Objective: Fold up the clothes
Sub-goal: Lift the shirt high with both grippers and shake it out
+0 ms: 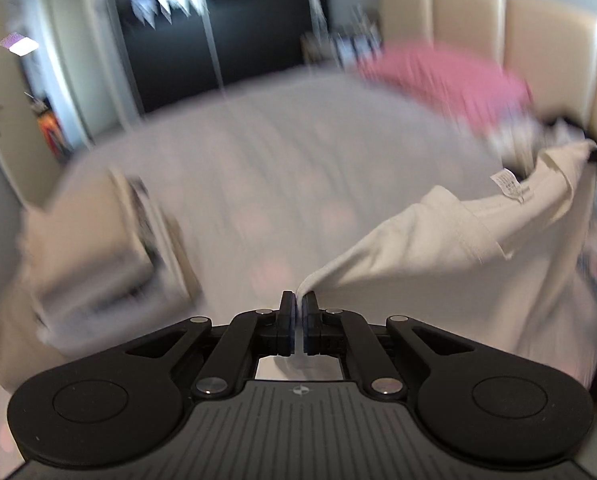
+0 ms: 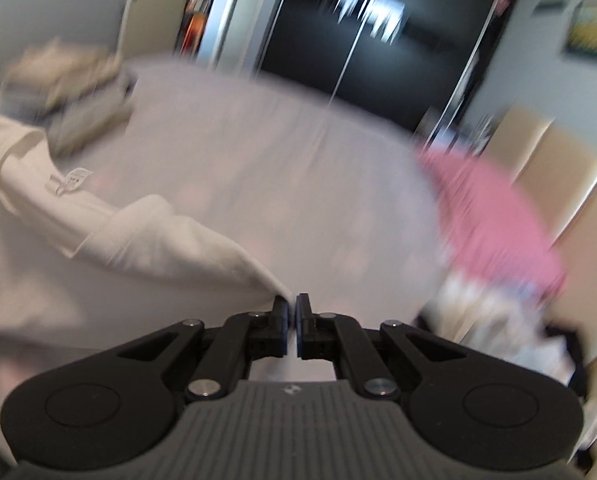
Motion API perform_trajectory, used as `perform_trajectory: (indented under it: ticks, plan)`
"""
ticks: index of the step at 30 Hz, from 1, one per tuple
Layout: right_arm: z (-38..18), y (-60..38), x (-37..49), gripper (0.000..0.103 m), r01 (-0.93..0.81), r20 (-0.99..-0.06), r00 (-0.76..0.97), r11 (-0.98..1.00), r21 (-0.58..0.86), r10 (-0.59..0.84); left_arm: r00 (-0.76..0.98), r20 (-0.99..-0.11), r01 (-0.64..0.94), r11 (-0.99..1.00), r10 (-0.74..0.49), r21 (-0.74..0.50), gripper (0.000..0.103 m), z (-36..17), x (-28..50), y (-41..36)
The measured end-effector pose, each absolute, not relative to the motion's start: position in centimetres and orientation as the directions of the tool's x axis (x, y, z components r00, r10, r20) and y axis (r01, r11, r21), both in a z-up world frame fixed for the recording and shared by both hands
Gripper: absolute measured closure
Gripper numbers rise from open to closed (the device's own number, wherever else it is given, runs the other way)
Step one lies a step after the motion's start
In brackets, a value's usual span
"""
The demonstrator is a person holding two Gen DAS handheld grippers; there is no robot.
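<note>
My left hand-held gripper point(image 1: 298, 300) is clenched on a thin corner of the white shirt point(image 1: 438, 240), and my right hand-held gripper point(image 2: 292, 304) is clenched on the opposite corner, with little cloth between either pair of pads. With so thin a bite, a sharp tug could pull a corner free, and uneven height between my hands would leave the shirt hanging skewed. Both grippers tilt downward, level with each other, the shirt stretched between them above the near edge of the bed point(image 1: 258, 160). The frames are blurred, so I think, but cannot confirm, that its hem is off the bed. A pink garment point(image 1: 446, 80) lies toward the far corner by the headboard point(image 1: 538, 40).
</note>
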State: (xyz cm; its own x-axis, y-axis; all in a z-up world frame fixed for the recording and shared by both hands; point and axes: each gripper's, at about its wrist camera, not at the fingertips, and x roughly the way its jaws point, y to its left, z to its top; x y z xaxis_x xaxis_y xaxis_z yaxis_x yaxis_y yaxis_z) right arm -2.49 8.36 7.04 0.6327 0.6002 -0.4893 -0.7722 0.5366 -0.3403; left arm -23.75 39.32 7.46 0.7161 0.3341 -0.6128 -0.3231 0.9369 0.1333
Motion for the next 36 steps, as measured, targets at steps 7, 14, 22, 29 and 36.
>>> perform_trajectory:
  ticks: [7, 14, 22, 29, 36]
  plan:
    - [20.9, 6.7, -4.4, 0.099, -0.676, -0.144, 0.722, 0.643, -0.36, 0.677, 0.847, -0.285, -0.43, 0.893, 0.449, 0.13, 0.101, 19.9, -27.2, 36.8]
    - [27.6, 3.4, -7.2, 0.099, -0.635, 0.056, 0.725, 0.697, -0.332, 0.687, 0.88, -0.066, -0.458, 0.877, 0.471, 0.146, 0.101, 26.9, -30.6, 33.2]
    - [31.4, -2.9, -12.4, 0.099, -0.612, 0.242, 0.684, 0.722, -0.324, 0.688, 0.884, 0.148, -0.462, 0.877, 0.444, 0.131, 0.101, 29.1, -35.1, 29.4]
    - [32.3, -5.9, -14.5, 0.098, -0.6, 0.356, 0.651, 0.741, -0.301, 0.671, 0.883, 0.203, -0.454, 0.88, 0.424, 0.136, 0.101, 29.1, -36.8, 27.1]
    - [29.1, -2.8, -10.9, 0.098, -0.626, 0.236, 0.681, 0.718, -0.305, 0.693, 0.895, -0.027, -0.44, 0.892, 0.445, 0.102, 0.101, 25.5, -31.3, 30.5]
